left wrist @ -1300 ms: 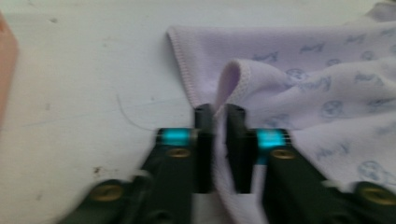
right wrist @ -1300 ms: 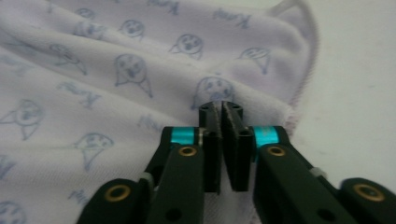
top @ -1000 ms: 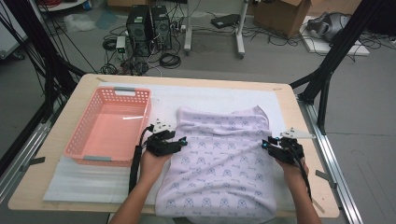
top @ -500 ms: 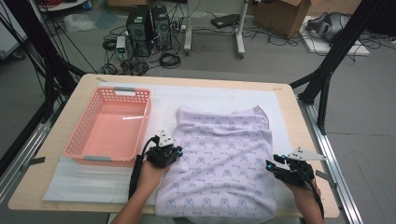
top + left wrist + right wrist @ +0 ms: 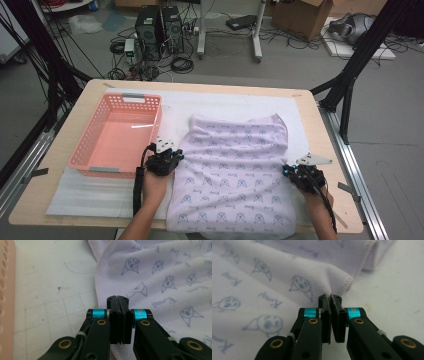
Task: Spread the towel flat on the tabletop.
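A lavender towel (image 5: pixel 235 170) printed with small dog faces lies spread on the white mat, its near end hanging over the table's front edge. My left gripper (image 5: pixel 167 157) is at the towel's left hem. In the left gripper view, the left gripper (image 5: pixel 117 299) has its jaws pressed together, tips just over the flat hem (image 5: pixel 98 287), with no cloth showing between them. My right gripper (image 5: pixel 295 172) is at the towel's right edge. In the right gripper view, the right gripper (image 5: pixel 330 298) is shut on a pinched fold of the towel (image 5: pixel 287 272), and creases run out from the tips.
A pink plastic basket (image 5: pixel 85 162) stands left of the towel, close to my left gripper. The white mat (image 5: pixel 225 105) covers most of the wooden table (image 5: pixel 325 130). Black frame posts stand at both sides, and computers and cables lie on the floor beyond.
My right gripper has moved toward the person along the towel's right edge. The left gripper has slid slightly nearer too, staying at the left hem.
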`<state>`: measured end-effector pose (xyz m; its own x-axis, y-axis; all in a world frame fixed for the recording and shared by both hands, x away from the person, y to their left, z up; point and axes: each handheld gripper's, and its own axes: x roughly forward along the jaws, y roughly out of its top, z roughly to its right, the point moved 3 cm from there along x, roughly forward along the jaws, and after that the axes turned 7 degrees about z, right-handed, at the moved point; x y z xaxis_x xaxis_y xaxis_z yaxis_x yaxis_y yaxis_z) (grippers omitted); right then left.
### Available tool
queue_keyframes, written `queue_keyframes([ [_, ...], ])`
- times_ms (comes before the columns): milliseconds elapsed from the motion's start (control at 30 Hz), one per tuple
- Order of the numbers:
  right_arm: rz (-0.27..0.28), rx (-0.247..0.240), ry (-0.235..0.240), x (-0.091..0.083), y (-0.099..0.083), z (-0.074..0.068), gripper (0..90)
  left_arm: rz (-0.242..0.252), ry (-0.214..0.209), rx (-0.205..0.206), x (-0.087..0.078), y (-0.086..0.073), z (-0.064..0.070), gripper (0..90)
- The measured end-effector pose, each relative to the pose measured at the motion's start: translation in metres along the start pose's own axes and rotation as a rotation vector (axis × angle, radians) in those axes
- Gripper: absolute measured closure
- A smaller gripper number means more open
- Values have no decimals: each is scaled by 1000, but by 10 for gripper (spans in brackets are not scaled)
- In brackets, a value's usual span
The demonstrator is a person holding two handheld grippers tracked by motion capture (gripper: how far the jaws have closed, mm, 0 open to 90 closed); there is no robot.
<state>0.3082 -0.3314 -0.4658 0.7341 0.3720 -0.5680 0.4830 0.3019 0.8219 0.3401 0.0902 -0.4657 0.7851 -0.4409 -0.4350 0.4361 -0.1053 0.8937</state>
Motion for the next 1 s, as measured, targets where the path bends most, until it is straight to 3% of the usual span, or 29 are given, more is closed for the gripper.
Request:
queue_keyframes([
  [100,4,1,-28,10,6,7,871,7,17,-7,2,1,-1,884],
  [133,-1,-19,-45,13,8,8,871,10,22,-16,2,1,-1,884],
  [300,17,-6,-70,12,8,10,840,30,10,-31,-2,1,-1,861],
  [367,32,2,-69,7,6,9,728,25,-50,-84,-6,-1,-2,685],
  [433,54,30,-46,-1,2,8,681,21,-91,-75,-12,-4,-1,589],
  [567,86,42,9,-19,-5,6,646,21,-148,-71,-31,-15,7,523],
  [733,115,53,72,-38,-11,-3,604,25,-183,-44,-46,-18,17,492],
  [867,104,32,126,-46,-20,-17,593,45,-201,-55,-60,-27,21,478],
  [1000,98,34,143,-54,-27,-25,568,48,-200,-66,-72,-38,22,461],
])
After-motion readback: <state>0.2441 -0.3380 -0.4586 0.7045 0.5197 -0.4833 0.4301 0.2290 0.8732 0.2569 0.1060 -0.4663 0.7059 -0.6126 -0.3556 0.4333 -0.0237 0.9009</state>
